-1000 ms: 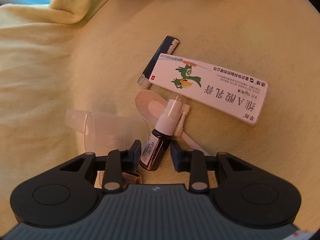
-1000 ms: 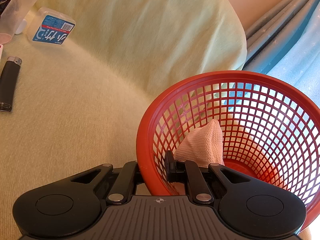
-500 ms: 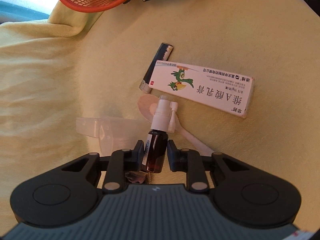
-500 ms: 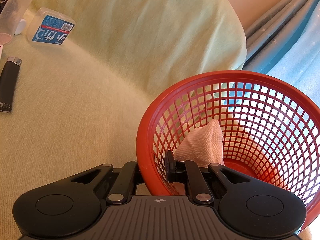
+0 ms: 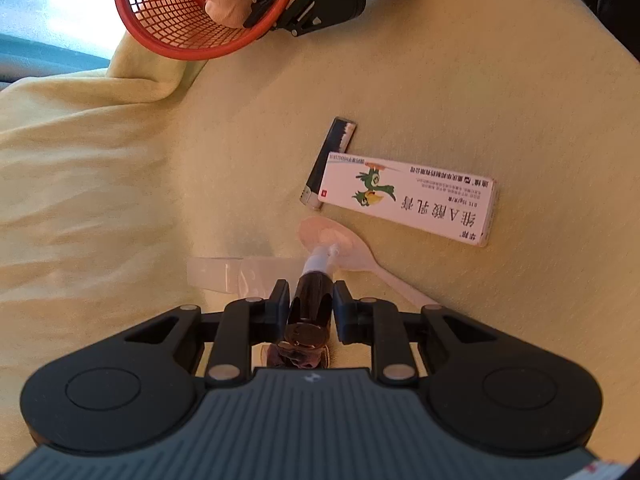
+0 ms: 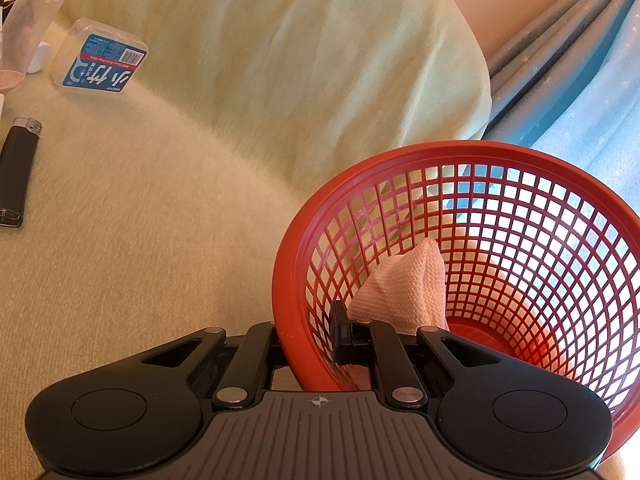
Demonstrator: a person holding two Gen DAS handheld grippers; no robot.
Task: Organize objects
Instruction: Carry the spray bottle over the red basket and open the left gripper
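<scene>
My left gripper (image 5: 310,300) is shut on a brown spray bottle (image 5: 312,304) with a white nozzle and holds it above the yellow cloth. Below it lie a pink spoon (image 5: 348,252), a white medicine box (image 5: 408,200) and a black lighter (image 5: 330,160). My right gripper (image 6: 308,332) is shut on the rim of the red mesh basket (image 6: 500,264), one finger inside and one outside. A pink cloth (image 6: 404,292) lies in the basket. The basket also shows in the left wrist view (image 5: 188,8), at the far left.
A clear plastic box (image 5: 240,276) lies left of the spoon; in the right wrist view its blue label shows (image 6: 100,64). A clear tube (image 6: 28,16) stands beside it. The lighter also shows in the right wrist view (image 6: 18,172). Curtains (image 6: 560,72) hang beyond the bed edge.
My left gripper closed on the spray bottle and lifted it off the cloth, tilting it upright. The view pulled back, so the basket now shows. My right gripper has stayed still.
</scene>
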